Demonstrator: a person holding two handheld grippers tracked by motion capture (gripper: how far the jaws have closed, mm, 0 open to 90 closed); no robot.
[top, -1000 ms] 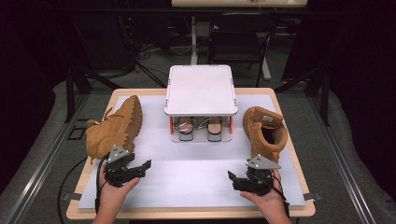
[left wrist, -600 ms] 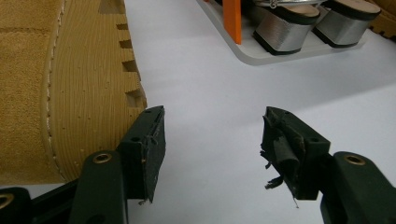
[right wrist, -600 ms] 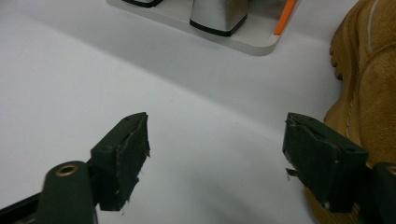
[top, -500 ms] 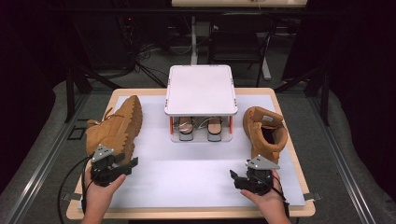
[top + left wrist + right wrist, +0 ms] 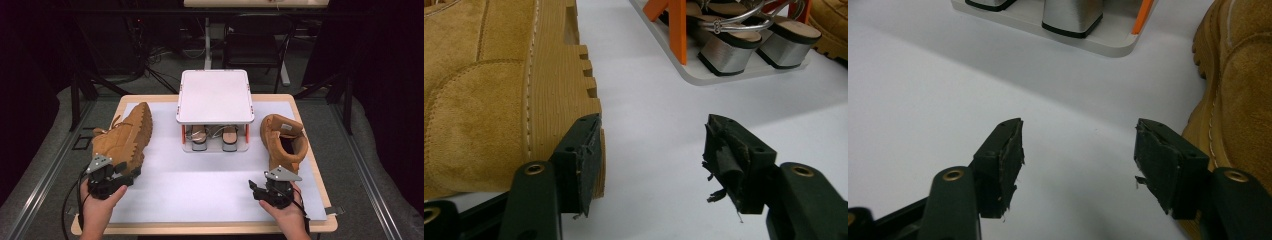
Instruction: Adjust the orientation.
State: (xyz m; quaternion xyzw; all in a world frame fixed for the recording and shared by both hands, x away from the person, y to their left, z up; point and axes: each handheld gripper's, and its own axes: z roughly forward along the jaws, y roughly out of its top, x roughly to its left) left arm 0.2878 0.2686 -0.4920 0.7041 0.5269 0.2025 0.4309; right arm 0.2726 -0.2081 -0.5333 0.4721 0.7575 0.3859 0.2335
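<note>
Shifted leftward since a second ago: left gripper (image 5: 107,175), jaws parted and empty, now set at the heel of the left boot (image 5: 124,137), lying on its side. Right gripper (image 5: 272,189) likewise parted, near the upright right boot (image 5: 282,142). Boots judged heavy, suede yielding, sole stiff; hold advised at collar or heel.

Both grippers are looking black, the left gripper (image 5: 107,176) and right gripper (image 5: 272,190) each wearing a grey three-cornered plate. Frayed pads (image 5: 723,161) are lining the jaws, brass screws are showing, and black cables are trailing.

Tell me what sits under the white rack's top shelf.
Under the white rack sits a pair of heeled sandals on its lower tray, silver block heels facing the person. Their front parts are hidden by the shelf.
</note>
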